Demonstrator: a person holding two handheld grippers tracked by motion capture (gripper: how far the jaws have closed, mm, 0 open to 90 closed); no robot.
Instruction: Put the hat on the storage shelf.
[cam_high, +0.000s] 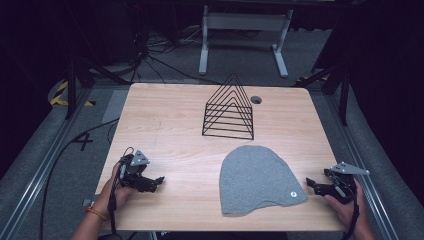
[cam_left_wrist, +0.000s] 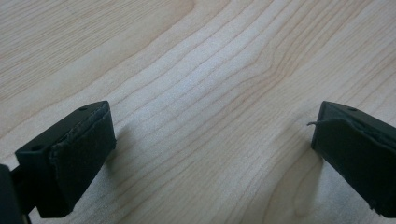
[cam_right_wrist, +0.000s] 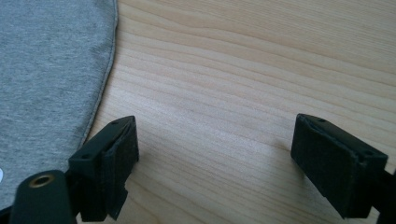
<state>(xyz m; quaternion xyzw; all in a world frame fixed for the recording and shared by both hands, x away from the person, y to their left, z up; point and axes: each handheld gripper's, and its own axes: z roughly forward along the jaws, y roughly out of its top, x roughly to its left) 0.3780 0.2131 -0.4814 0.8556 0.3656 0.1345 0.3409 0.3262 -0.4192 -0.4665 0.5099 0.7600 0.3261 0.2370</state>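
High view looks forward and down over the whole table (cam_high: 165, 125); gripper views skim its wood closely (shared surface).

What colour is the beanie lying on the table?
Plain heather grey, with a small round white tag near its hem; the beanie shows best in the high view.

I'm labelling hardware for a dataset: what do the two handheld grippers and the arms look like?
Both the left gripper and right gripper are black, each topped by a grey three-cornered plate and trailing a black cable. Their jaws end in blocky black pads. The left wrist wears an orange band.
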